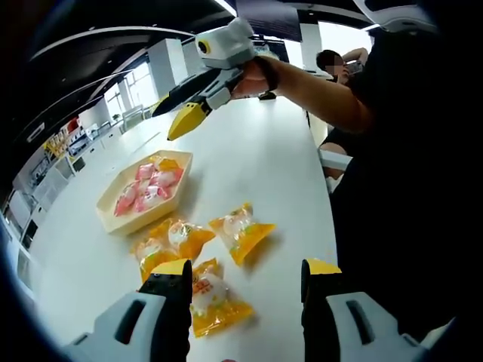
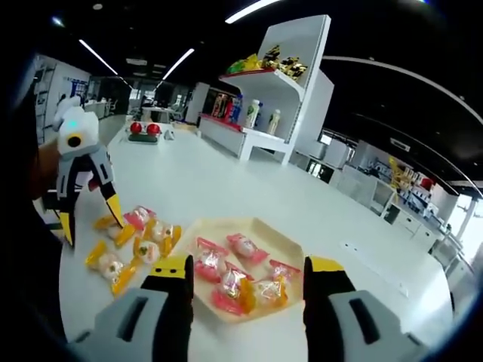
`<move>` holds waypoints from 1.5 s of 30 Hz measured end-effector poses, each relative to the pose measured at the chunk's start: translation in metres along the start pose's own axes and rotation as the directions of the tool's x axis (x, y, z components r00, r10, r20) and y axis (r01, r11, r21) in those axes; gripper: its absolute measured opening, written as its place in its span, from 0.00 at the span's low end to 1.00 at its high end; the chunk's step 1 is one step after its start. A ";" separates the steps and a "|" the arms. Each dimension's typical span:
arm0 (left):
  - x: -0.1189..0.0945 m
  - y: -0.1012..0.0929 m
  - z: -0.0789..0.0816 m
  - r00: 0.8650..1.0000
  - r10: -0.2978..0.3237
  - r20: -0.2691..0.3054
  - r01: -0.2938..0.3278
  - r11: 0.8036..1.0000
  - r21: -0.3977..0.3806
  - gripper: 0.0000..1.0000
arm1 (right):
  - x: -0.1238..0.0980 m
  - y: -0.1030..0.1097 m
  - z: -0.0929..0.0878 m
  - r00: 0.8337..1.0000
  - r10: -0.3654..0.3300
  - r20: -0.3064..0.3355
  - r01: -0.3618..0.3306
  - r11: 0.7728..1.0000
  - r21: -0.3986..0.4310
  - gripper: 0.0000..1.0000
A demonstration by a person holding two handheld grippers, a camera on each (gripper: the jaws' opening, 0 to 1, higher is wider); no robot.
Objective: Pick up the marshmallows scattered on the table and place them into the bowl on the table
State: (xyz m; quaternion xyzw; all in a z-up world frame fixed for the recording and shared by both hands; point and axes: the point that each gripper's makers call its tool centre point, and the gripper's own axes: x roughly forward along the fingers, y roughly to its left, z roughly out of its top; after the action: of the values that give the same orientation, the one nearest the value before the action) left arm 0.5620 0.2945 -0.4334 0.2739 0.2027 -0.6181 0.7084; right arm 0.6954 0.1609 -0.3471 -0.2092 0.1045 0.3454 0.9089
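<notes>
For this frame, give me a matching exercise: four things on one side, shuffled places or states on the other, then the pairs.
Things:
1. Pink-wrapped marshmallows
2. Yellow-wrapped marshmallows
3. Left claw
4. Right claw

Places or states:
A. Loose on the white table, beside the bowl
B. Open and empty, above the bowl
C. Lying in the bowl
D. Open and empty, near the yellow-wrapped marshmallows

Pairs: 1-C, 2-A, 3-D, 4-B
</notes>
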 end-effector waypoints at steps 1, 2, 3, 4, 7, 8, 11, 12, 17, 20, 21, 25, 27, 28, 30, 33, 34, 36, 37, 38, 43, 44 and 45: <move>0.000 0.000 0.000 1.000 0.001 0.000 -0.001 1.000 -0.001 0.58 | -0.001 -0.002 -0.001 1.000 -0.002 0.000 0.002 1.000 0.002 0.59; 0.000 0.001 0.000 1.000 0.001 -0.001 -0.001 1.000 -0.002 0.58 | -0.002 -0.003 -0.001 1.000 -0.005 0.002 0.005 1.000 0.005 0.59; 0.000 0.001 -0.001 1.000 0.002 -0.002 -0.002 1.000 -0.002 0.58 | -0.003 -0.004 -0.001 1.000 -0.008 0.004 0.008 1.000 0.007 0.59; 0.000 0.001 -0.001 1.000 0.001 -0.002 -0.001 1.000 -0.001 0.58 | -0.005 -0.004 -0.001 1.000 -0.010 0.004 0.010 1.000 0.008 0.59; 0.001 0.001 0.000 1.000 -0.001 0.000 0.001 1.000 -0.001 0.58 | -0.009 -0.004 -0.002 1.000 -0.015 0.006 0.015 1.000 0.012 0.59; 0.001 0.001 0.000 1.000 -0.001 0.000 0.001 1.000 -0.001 0.58 | -0.010 -0.003 -0.002 1.000 -0.016 0.007 0.015 1.000 0.015 0.59; 0.001 0.001 0.000 1.000 -0.002 0.000 0.002 1.000 -0.001 0.58 | -0.011 -0.002 -0.005 1.000 -0.015 0.006 0.014 1.000 0.024 0.59; 0.001 0.000 0.001 1.000 -0.004 0.002 0.004 1.000 -0.002 0.58 | -0.012 -0.002 -0.007 1.000 -0.012 0.004 0.012 1.000 0.026 0.59; 0.000 0.000 0.003 1.000 -0.005 0.006 0.005 1.000 0.001 0.58 | -0.015 -0.003 -0.015 1.000 -0.009 -0.003 0.009 0.999 0.033 0.59; -0.001 0.001 0.000 1.000 0.002 -0.004 -0.002 1.000 0.000 0.58 | -0.018 -0.005 -0.018 1.000 -0.014 -0.004 0.014 0.999 0.040 0.59; -0.001 0.001 0.000 1.000 0.003 -0.006 -0.003 1.000 -0.001 0.58 | -0.019 -0.005 -0.018 1.000 -0.015 -0.004 0.015 0.999 0.040 0.59; 0.000 0.000 0.004 1.000 0.000 0.001 0.000 1.000 0.007 0.58 | -0.021 -0.008 -0.017 1.000 -0.021 0.000 0.021 0.998 0.056 0.59; 0.001 -0.001 0.005 1.000 -0.006 0.003 0.006 1.000 0.008 0.58 | -0.023 -0.008 -0.016 1.000 -0.023 0.009 0.023 0.998 0.066 0.59; 0.001 -0.001 0.005 1.000 -0.007 0.004 0.007 1.000 0.008 0.58 | -0.023 -0.008 -0.015 1.000 -0.023 0.011 0.022 0.997 0.068 0.59; 0.001 0.000 0.005 1.000 -0.006 0.003 0.006 1.000 0.010 0.58 | -0.025 -0.008 -0.015 1.000 -0.023 0.014 0.022 0.997 0.072 0.59; -0.001 0.001 0.003 1.000 -0.003 0.000 0.003 1.000 0.008 0.58 | -0.029 -0.009 -0.017 0.999 -0.029 0.014 0.028 0.997 0.075 0.59; -0.001 0.002 0.003 1.000 -0.001 -0.001 0.001 1.000 0.006 0.58 | -0.031 -0.009 -0.019 0.999 -0.031 0.015 0.029 0.996 0.082 0.59; -0.001 0.002 0.002 1.000 0.002 0.000 -0.002 1.000 0.003 0.58 | -0.033 -0.010 -0.020 0.999 -0.034 0.022 0.032 0.994 0.102 0.59; -0.001 0.002 0.002 1.000 0.002 0.000 -0.002 1.000 0.003 0.58 | -0.034 -0.010 -0.020 0.999 -0.035 0.023 0.032 0.993 0.110 0.59; -0.001 0.002 0.003 1.000 0.001 0.001 -0.001 1.000 0.003 0.58 | -0.036 -0.009 -0.021 0.999 -0.037 0.023 0.034 0.992 0.119 0.59; -0.002 0.002 0.002 1.000 0.001 -0.004 -0.001 1.000 0.006 0.58 | -0.048 -0.005 -0.023 0.999 -0.032 0.020 0.029 0.993 0.119 0.59; -0.002 0.002 0.002 1.000 0.002 -0.005 -0.002 1.000 0.007 0.58 | -0.049 -0.005 -0.024 0.999 -0.033 0.017 0.031 0.993 0.117 0.59; -0.002 0.002 0.002 1.000 0.005 -0.007 -0.005 1.000 0.007 0.58 | -0.050 -0.005 -0.026 0.999 -0.033 0.010 0.032 0.993 0.112 0.59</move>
State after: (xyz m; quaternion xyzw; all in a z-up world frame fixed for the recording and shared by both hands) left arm 0.5637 0.2954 -0.4302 0.2788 0.2022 -0.6162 0.7083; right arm 0.6608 0.1164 -0.3520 -0.1578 0.1148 0.3254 0.9252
